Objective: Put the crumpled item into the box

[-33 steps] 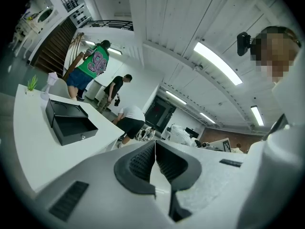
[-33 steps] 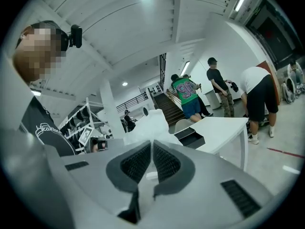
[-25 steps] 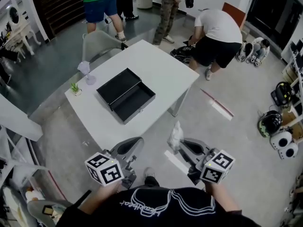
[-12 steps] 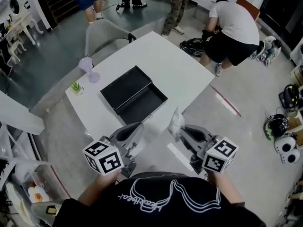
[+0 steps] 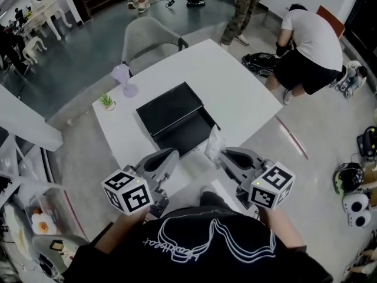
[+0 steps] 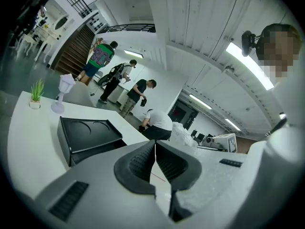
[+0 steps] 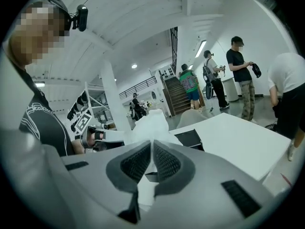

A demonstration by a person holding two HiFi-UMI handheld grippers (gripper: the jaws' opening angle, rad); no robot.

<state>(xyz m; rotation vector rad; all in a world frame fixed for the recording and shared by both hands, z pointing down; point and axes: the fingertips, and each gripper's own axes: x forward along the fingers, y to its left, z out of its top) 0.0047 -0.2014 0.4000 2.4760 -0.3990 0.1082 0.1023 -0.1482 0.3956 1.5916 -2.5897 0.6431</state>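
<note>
Box 1, nearer | crumpled item 1 | left gripper, right gripper: 2

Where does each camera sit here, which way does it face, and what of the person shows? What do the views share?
Head view: on the person's head, steeply down at white table, black box, left hand-held gripper, right hand-held gripper; black shirt shows.
Left gripper view: on the left one, along its shut, empty jaws toward the black box; person's head upper right.
Right gripper view: on the right one, jaws shut on the crumpled item; head, shirt at left.
Shared: all three show the black box.
</note>
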